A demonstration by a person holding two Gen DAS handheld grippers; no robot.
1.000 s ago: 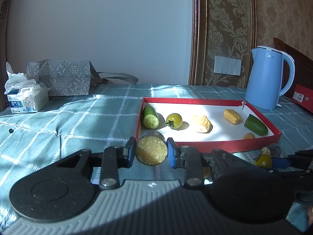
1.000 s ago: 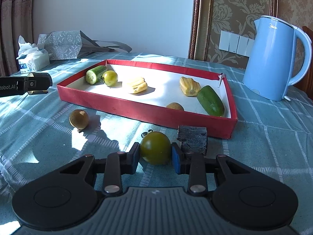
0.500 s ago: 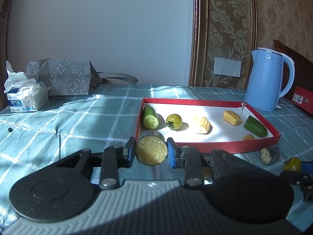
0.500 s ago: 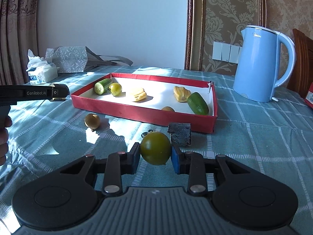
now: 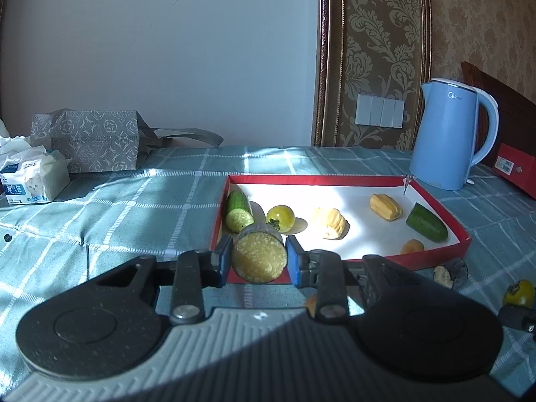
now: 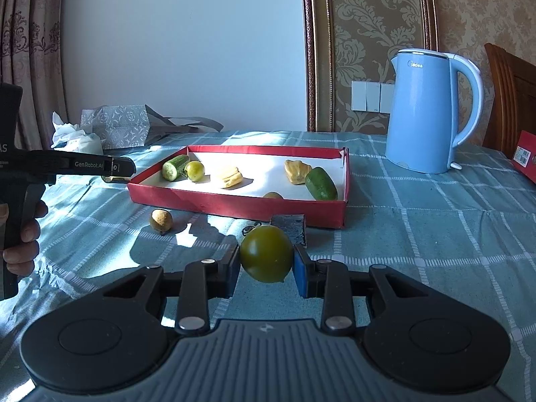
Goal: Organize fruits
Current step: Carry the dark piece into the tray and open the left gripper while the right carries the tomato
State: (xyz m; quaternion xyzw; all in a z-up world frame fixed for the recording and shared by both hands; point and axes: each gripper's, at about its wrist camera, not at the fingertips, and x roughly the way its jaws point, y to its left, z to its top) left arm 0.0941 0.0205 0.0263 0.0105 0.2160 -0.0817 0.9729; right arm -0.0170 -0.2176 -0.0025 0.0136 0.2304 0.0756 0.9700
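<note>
Left gripper (image 5: pixel 258 261): one, jaws clamped on a dark-skinned round slice (image 5: pixel 259 256) with a yellow cut face, held just in front of the near left corner of the red tray (image 5: pixel 465 238). Right gripper (image 6: pixel 266 261): one, jaws clamped on a dark green tomato (image 6: pixel 266 253), held above the cloth in front of the tray's near wall.

Red tray, one, white-lined, lying on the table. Contents, six pieces:
- cucumber pieces, two: one (image 5: pixel 238 211) at the left end, one (image 5: pixel 426 222) at the right end;
- yellow-green tomato (image 5: pixel 280 217), one, just beside the left cucumber piece;
- pale yellow ridged pieces, two: one (image 5: pixel 329 223) in the middle, one (image 5: pixel 385 206) further right;
- small orange-brown fruit (image 5: pixel 412 246), one, against the near wall.

Loose on the cloth outside the tray, two items:
- brown round fruit (image 6: pixel 161 220), one, near the tray's front left;
- dark-skinned slice (image 6: pixel 290 228), one, just in front of the near wall, behind the held tomato.

Surroundings: blue electric kettle (image 6: pixel 425 110), one, right of the tray; tissue pack (image 5: pixel 31 177), one, and patterned grey bag (image 5: pixel 87 140), one, both at the far left; checked teal tablecloth (image 6: pixel 435 234), one. A hand (image 6: pixel 20 234) grips the left tool's handle.
</note>
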